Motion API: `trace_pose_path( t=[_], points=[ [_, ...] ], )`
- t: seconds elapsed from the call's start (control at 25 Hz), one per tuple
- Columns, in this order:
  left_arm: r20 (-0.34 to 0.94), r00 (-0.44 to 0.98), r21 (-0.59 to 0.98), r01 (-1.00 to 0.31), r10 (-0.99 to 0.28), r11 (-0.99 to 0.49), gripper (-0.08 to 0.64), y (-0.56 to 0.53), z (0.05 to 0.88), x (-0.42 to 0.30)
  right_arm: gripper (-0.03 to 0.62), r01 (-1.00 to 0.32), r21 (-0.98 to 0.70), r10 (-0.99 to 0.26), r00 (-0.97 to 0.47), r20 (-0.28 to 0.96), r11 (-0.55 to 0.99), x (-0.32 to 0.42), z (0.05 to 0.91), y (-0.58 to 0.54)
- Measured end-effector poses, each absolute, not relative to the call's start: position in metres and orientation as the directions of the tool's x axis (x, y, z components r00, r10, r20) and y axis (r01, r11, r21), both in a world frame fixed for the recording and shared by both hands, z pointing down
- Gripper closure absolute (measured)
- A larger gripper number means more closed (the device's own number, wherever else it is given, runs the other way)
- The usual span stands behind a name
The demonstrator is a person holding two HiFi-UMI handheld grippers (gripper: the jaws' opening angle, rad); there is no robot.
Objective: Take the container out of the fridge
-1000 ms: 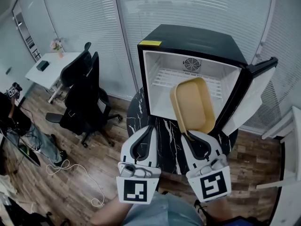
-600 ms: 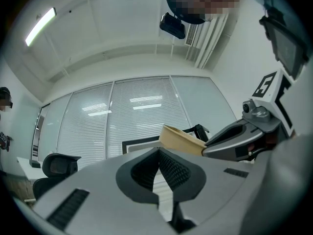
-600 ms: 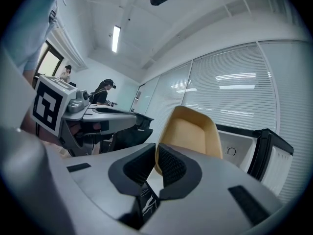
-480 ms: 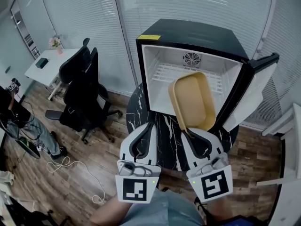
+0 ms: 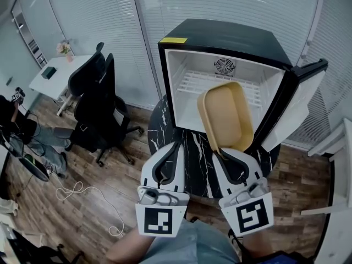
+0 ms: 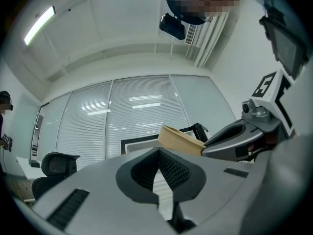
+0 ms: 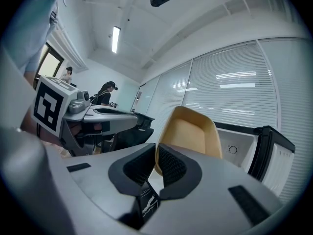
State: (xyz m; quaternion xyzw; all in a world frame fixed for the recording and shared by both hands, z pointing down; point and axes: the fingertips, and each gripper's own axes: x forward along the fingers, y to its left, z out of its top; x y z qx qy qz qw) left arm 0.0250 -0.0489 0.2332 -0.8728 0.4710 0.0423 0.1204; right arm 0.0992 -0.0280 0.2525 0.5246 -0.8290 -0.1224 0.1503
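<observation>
Office room with a wood-plank floor (image 5: pixel 93 202) and glass walls covered by white blinds (image 5: pixel 99 26). A black mini fridge (image 5: pixel 231 40) stands on a round black marble table (image 5: pixel 192 158). Its door (image 5: pixel 297 109) is swung open to the right, and the white interior shows a wire shelf and a rear fan. Two black office chairs (image 5: pixel 96 111) stand left of the table, with a white desk (image 5: pixel 55 78) beyond them.

The tan container (image 5: pixel 225 117) is held in the air in front of the lower right part of the open compartment, above the table. It is tipped on edge with its hollow side facing left. Whether its far end is clear of the opening cannot be told.

The right gripper (image 5: pixel 220 154) is clamped on the container's near rim. The left gripper (image 5: pixel 177 146) is beside it, apart from the container, jaws pressed together with nothing between them.
</observation>
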Motion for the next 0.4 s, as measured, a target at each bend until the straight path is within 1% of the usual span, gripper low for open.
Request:
trace_pose_path(
  t=[0.4],
  points=[
    [-0.186, 0.552, -0.168, -0.833, -0.813, -0.527, 0.546, -0.0499, 0.2357, 0.0287, 0.557, -0.833, 0.363, -0.907, -0.402, 0.124, 0.418, 0.1023, 0.2550, -0.0287]
  ],
)
